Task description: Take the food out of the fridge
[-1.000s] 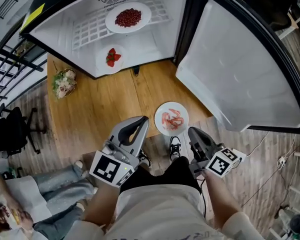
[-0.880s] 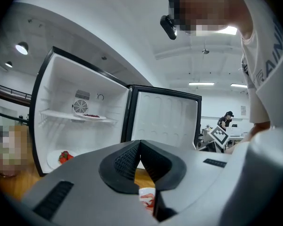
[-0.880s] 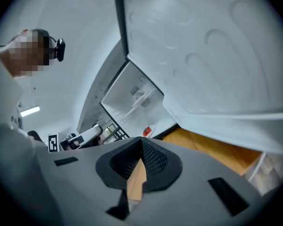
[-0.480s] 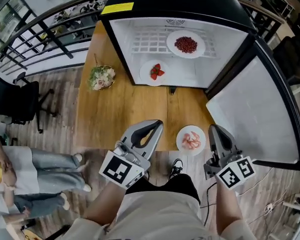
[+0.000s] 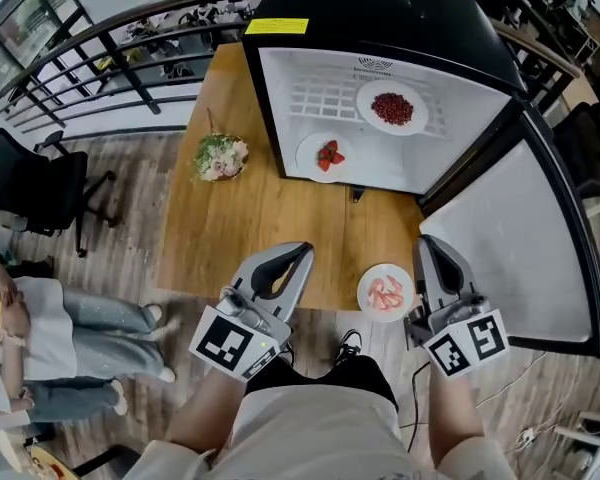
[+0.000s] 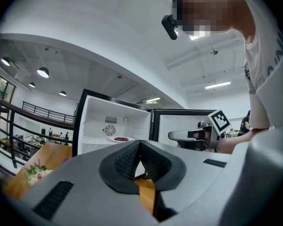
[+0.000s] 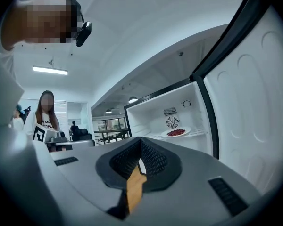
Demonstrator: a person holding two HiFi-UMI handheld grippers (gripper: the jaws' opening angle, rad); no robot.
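Wood table (image 5: 240, 238), pale grain, with a black fridge (image 5: 380, 18) on its far end. The door (image 5: 520, 228) stands wide open to the right, white lining showing. Inside, the upper plate (image 5: 392, 108) sits on the wire shelf (image 5: 320, 98) and holds a heap of small dark-red pieces, kind not clear. The strawberry plate (image 5: 327, 156) sits on the fridge floor, below and left of the upper plate, near the front lip. Out on the table, the shrimp plate (image 5: 386, 292) lies at the near edge, right of centre. A salad bowl (image 5: 220, 156) stands near the fridge's left side, apart from it. Left gripper (image 5: 300, 251) is held low over the near table edge, left of the shrimp plate, tips toward the fridge. In its own view the two ribbed pads meet at the tip, with only a thin wedge of wood showing under them and nothing between. Right gripper (image 5: 427, 243) is just right of the shrimp plate, not touching it and pointing the same way; its pads are likewise pressed together and hold nothing. Both gripper views look into the open fridge, with the upper plate under the rear fan. Left of the table a black chair (image 5: 30, 188) stands on plank floor, with a seated person (image 5: 40, 318) nearer the camera. A dark railing (image 5: 100, 68) runs behind.
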